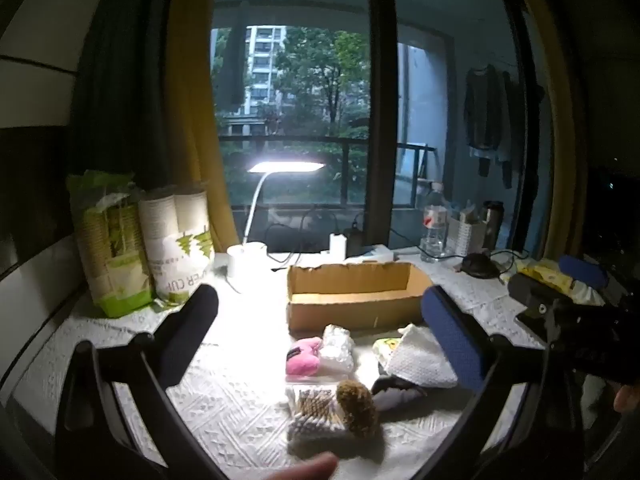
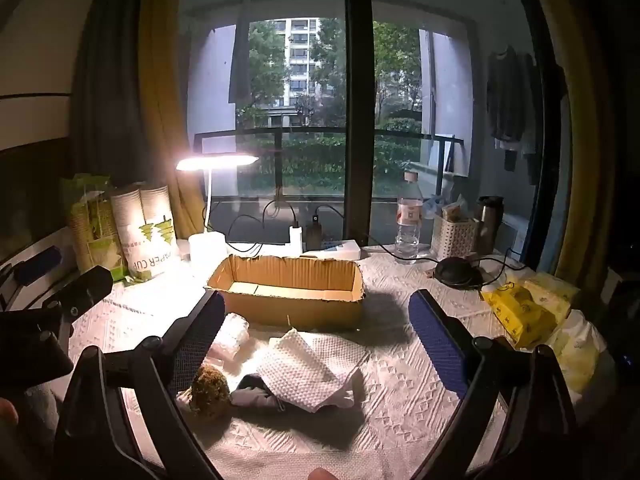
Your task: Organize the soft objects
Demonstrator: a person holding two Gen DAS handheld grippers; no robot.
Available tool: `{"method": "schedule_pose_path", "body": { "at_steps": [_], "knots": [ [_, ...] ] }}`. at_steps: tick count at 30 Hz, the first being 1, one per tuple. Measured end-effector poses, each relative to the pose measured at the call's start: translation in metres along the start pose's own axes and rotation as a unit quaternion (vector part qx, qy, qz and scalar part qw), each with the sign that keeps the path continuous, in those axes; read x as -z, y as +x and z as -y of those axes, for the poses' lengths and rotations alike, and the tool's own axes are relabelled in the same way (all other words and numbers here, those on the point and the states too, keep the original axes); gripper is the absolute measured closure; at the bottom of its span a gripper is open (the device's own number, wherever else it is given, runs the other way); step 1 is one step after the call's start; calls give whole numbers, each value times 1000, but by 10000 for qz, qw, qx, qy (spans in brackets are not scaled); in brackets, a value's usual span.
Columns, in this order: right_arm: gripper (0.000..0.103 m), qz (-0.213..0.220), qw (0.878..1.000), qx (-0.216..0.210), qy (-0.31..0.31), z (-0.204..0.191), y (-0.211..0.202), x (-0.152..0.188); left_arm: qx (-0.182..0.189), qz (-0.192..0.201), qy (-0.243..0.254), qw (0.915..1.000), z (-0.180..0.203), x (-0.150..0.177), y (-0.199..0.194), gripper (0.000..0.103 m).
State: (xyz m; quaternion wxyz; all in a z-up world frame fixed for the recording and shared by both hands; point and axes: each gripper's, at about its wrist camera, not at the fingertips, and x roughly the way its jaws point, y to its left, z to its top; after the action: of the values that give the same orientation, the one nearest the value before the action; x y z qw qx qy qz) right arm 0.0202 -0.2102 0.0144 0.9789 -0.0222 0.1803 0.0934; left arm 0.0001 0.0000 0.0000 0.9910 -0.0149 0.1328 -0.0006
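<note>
**A:** At a lamplit table by the window, we hold both tools above a small heap of soft things: the left gripper [image 1: 320, 320] and the right gripper [image 2: 316, 340] each stand with jaws spread wide and nothing between the pads.

**B:** And the heap itself? We see it just short of the cardboard box [image 1: 356, 292], which lies open and apparently empty, its long side running across our view.

**A:** From the left tool, the pink plush [image 1: 303, 356] and the brown pompom hat [image 1: 340, 408] sit almost dead ahead and below. From the right tool, the white textured cloth [image 2: 308, 364] lies between the fingers, its long edge slanting toward the box, with the dark sock [image 2: 256, 394] tucked under its near corner.

**B:** So we judge the right hand nearer the cloth, the left nearer the plush and the hat.

**A:** Either way the box lies straight beyond the pile; we would lift and carry forward, not sideways.
</note>
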Motion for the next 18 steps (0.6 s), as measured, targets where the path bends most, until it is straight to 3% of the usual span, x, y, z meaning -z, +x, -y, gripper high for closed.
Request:
{"method": "schedule_pose_path", "body": {
  "at_steps": [5,9,18],
  "knots": [
    [8,43,10000,0,2,2,-1,-4,75,21,68,9999,8,0,-4,0],
    [8,83,10000,6,-11,-4,-2,3,25,-108,-303,9995,-8,2,1,0],
    [8,61,10000,20,-16,-4,-2,0,-41,-78,-333,9994,-15,2,-2,0]
  ]
}}
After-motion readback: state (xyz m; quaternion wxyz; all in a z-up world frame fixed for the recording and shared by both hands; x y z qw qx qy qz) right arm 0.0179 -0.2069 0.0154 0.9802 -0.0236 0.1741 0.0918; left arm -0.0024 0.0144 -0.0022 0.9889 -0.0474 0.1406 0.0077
